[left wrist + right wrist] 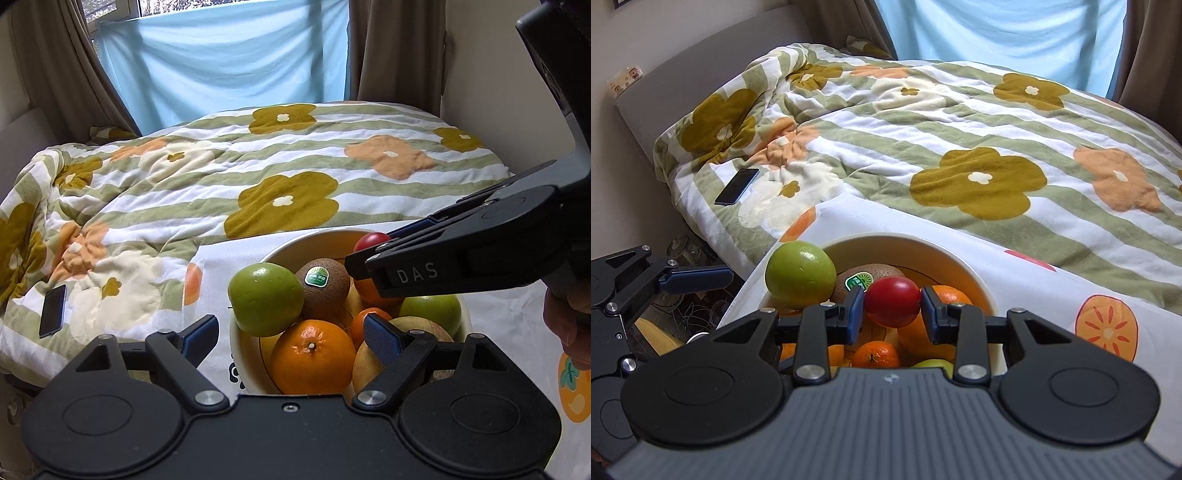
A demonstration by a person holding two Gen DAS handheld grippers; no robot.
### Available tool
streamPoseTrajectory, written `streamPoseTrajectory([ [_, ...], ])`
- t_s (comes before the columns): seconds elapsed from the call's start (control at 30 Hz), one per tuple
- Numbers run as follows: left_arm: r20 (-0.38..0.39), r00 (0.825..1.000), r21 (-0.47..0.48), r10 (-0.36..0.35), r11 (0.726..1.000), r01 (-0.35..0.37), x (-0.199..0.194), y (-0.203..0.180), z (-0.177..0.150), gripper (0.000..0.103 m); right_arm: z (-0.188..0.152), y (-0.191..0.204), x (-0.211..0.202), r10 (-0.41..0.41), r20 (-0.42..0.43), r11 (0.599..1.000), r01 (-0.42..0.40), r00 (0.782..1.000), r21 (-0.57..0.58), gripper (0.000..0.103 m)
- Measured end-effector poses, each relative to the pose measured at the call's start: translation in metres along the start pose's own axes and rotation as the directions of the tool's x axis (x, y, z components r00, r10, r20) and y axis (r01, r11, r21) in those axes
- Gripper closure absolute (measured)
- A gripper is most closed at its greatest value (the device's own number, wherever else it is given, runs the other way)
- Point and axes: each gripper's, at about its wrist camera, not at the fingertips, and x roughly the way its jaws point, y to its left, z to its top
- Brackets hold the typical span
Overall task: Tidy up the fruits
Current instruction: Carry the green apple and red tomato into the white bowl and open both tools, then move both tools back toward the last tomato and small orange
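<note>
Two tongs in play: I hold one in each hand, both angled down over the bowl (967,266).
Right tongs (892,312): closed on the small red fruit (892,301), pads pressing its left and right flanks; fruit sits squarely between the tips, above the pile.
Left tongs (291,338): jaws spread wide, nothing between the pads; I hold no fruit here.
Task's thing: red fruit is in my right grip, over the middle of the bowl, just beyond the kiwi (866,277) as seen past the tips.
Deciding relation: open fruit lies straight ahead of and below the left tongs; the orange (312,356) sits nearly centred between the spread tips, the green apple (266,299) just ahead to the left, perched on the rim.
Long axis: none to speak of; these fruits are roundish, so approach angle matters little.
Nearer hand: left for orange and apple, in my judgement.
Risk: apple looks likely to roll off the rim if nudged.
</note>
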Motion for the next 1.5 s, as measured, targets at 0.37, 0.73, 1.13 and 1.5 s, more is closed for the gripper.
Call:
streamPoseTrajectory([
  [0.37,0.007,1.0,-0.004,0.016,1.0,-0.015,-0.002,0.0,-0.004,0.014,-0.001,-0.002,-0.016,-0.013,0.063,1.0,0.012,0.998,0.027,0.0],
  [0.73,0.045,0.998,-0.007,0.047,0.999,-0.046,-0.02,-0.008,-0.001,0.014,-0.009,-0.008,-0.048,-0.029,0.104,0.999,0.024,0.994,0.049,0.0],
  [1.13,0.114,0.99,-0.037,0.082,0.996,-0.078,-0.07,-0.06,-0.001,0.014,-0.053,-0.047,-0.131,-0.075,0.167,0.995,0.062,0.983,0.081,0.0],
  [1.5,0.14,0.988,-0.018,0.062,0.998,-0.06,-0.108,-0.158,-0.008,0.014,-0.115,-0.114,-0.209,-0.141,0.173,0.988,0.127,0.975,0.087,0.0],
])
